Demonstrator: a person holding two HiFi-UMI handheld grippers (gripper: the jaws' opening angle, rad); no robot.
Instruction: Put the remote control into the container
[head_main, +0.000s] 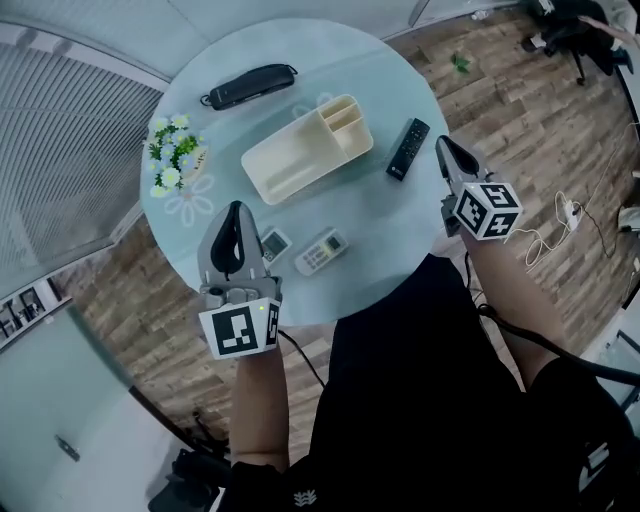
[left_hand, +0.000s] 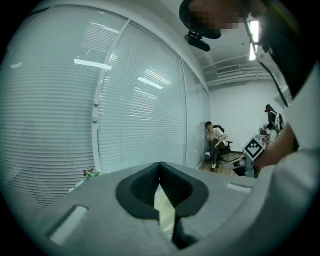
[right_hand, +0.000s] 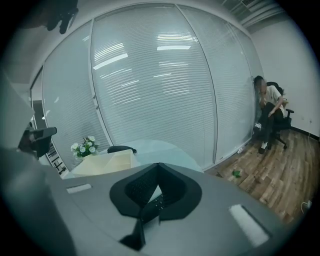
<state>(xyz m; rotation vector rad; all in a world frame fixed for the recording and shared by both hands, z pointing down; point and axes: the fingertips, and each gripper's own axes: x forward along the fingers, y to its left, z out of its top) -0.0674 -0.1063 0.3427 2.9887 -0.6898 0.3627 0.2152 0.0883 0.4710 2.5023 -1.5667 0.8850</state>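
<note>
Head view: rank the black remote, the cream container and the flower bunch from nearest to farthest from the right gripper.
From the right gripper:
1. Black remote, just to its left on the table.
2. Cream container, in the middle of the table.
3. Flower bunch, at the table's far left edge.

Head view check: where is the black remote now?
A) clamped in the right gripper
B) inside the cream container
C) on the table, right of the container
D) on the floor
C: the black remote lies flat on the table, outside the container, to its right.
</note>
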